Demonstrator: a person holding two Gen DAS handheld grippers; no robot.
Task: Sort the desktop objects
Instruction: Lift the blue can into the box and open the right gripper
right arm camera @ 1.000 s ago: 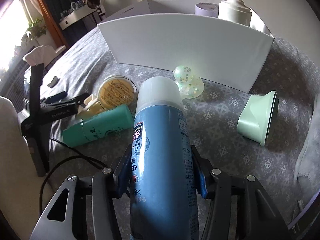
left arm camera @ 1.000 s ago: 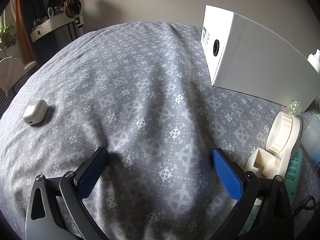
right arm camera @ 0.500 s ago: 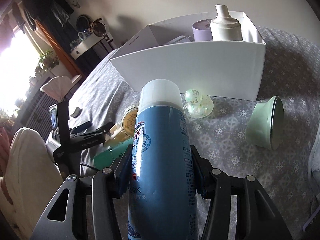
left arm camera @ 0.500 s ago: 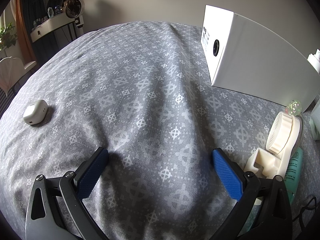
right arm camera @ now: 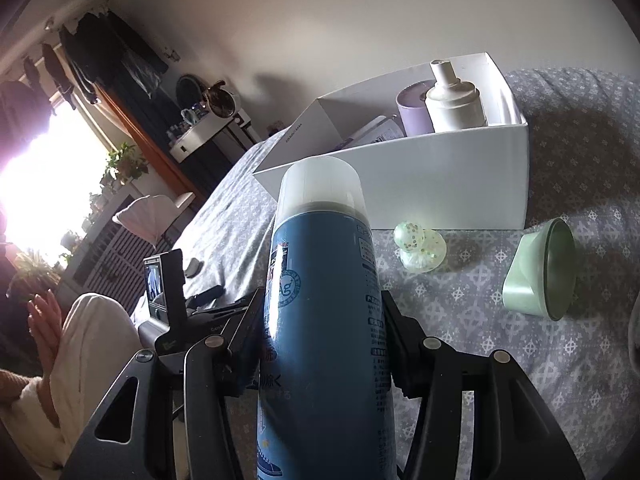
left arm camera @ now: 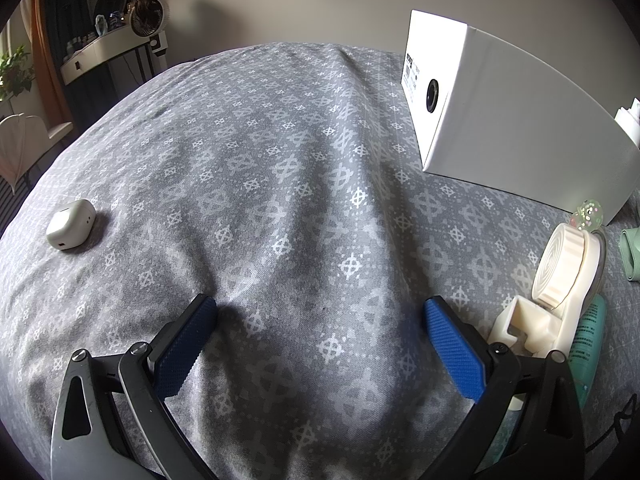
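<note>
Left to right. The left tongs (left arm camera: 320, 320) stand wide and empty over the grey patterned bedspread (left arm camera: 280, 160), with a small white earbud case (left arm camera: 71, 224) well apart to their left and a cream tape dispenser (left arm camera: 560, 280) and a teal tube (left arm camera: 588, 340) just beside their right pad; the white box (left arm camera: 520, 132) lies further off to the upper right. The right tongs (right arm camera: 320, 308) are closed on the blue spray can (right arm camera: 324, 300), gripped at mid-body, its long axis running along the fingers and its white cap (right arm camera: 320, 184) pointing up and forward toward the white box (right arm camera: 440, 184). The box, open-topped and already holding a white pump bottle (right arm camera: 454, 100) and a lilac jar (right arm camera: 412, 114), lies straight ahead of the can; the right hand is the nearer one. A speckled clear toy (right arm camera: 420, 246) and a tipped pale green cup (right arm camera: 540, 276) lie before the box's near wall. Against the earlier frames, the can has risen and rolled, so the box interior now shows; the left tongs are unchanged.
</note>
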